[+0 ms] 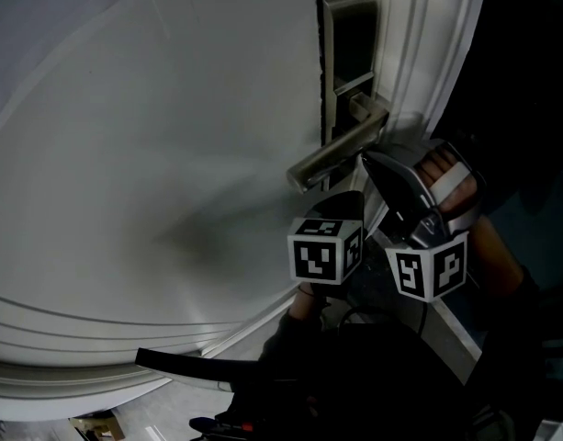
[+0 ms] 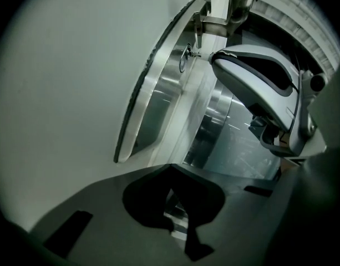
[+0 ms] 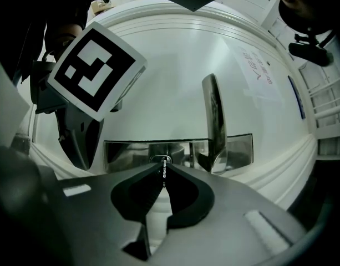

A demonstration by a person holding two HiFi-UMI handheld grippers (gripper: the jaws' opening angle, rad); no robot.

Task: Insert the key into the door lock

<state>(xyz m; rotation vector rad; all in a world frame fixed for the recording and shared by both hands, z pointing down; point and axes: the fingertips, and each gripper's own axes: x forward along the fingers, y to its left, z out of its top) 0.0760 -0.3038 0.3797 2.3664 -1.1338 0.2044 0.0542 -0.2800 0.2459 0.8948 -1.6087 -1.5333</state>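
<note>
A steel lock plate (image 1: 347, 53) with a lever handle (image 1: 341, 150) sits on the white door (image 1: 152, 154). My right gripper (image 3: 163, 168) is shut on a thin metal key (image 3: 163, 172), held edge-on with its tip at the keyhole (image 3: 158, 159) just beside the lever handle (image 3: 214, 123). In the left gripper view, the key (image 2: 195, 54) meets the keyhole (image 2: 184, 58) in front of the right gripper (image 2: 214, 57). My left gripper (image 2: 171, 167) is shut with nothing in it and hangs just left of the right gripper (image 1: 365, 159), under the handle.
The door's raised moulding (image 1: 125, 329) curves along the bottom and right. The door edge and frame (image 1: 437, 53) run just right of the lock. A person's hand (image 1: 442, 177) grips the right gripper. The left gripper's marker cube (image 3: 95, 71) fills the upper left.
</note>
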